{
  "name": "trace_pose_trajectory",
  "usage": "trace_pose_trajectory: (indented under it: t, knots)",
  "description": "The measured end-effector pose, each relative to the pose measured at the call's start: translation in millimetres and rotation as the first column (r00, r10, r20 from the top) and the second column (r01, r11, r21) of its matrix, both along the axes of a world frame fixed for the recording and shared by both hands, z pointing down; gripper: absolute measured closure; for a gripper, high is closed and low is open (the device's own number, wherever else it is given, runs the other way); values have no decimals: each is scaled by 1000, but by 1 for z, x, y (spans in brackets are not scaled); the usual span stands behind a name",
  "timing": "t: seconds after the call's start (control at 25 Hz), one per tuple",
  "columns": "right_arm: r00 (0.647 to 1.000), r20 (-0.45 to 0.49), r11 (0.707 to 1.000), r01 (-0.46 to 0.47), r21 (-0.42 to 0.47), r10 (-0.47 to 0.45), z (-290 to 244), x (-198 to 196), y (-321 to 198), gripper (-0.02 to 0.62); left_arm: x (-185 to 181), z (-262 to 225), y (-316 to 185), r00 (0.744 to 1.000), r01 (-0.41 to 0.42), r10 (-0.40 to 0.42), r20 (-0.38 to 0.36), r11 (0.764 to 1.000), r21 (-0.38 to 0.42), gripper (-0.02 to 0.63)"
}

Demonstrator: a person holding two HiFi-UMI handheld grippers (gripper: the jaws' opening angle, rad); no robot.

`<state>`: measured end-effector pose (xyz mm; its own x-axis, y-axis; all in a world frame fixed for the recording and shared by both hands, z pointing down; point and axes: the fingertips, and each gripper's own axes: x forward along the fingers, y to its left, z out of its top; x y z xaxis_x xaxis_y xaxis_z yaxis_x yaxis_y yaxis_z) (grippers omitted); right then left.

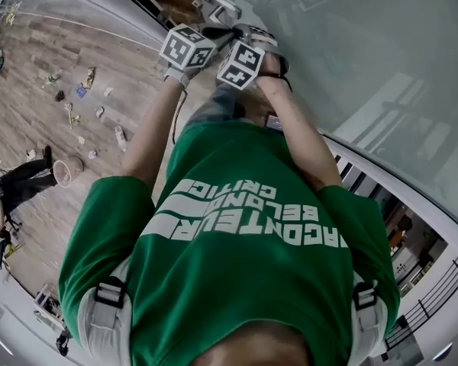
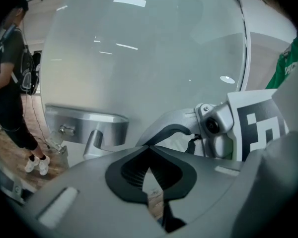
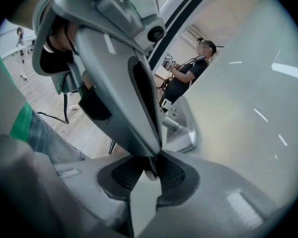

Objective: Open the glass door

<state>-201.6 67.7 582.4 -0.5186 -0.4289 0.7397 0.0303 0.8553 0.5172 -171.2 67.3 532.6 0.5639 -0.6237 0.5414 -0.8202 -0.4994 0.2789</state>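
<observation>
The frosted glass door (image 1: 366, 52) stands ahead, wide and pale in the left gripper view (image 2: 149, 48) and the right gripper view (image 3: 248, 108). Its brushed metal handle (image 2: 87, 125) sits on a plate with a short stem (image 3: 171, 123). Both marker cubes (image 1: 187, 48) (image 1: 240, 63) are raised side by side at the handle (image 1: 223, 10). My left gripper (image 2: 149, 148) is shut, pads meeting at the tip, just right of the handle stem. My right gripper (image 3: 151, 170) is closed on a small pale rounded piece that looks like the lever's end. The left gripper's body (image 3: 119, 83) hides the rest of the lever.
A bystander in dark clothes (image 2: 10, 83) (image 3: 188, 76) stands beyond the door's edge. The wooden floor (image 1: 69, 97) on the left carries several small scattered items and a pink bucket (image 1: 67, 170). A dark railing (image 1: 435, 288) runs at the lower right.
</observation>
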Motion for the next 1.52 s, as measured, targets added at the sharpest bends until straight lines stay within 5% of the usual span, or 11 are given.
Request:
trace_pose_trajectory:
  t: [0.64, 1.52]
  knots:
    - [998, -8, 998, -65, -13, 64, 2, 11, -34, 532, 14, 2, -37, 984, -11, 9, -176, 1000, -11, 591]
    - [976, -21, 975, -219, -42, 218, -16, 37, -123, 529, 37, -15, -121, 956, -158, 151, -250, 987, -10, 592]
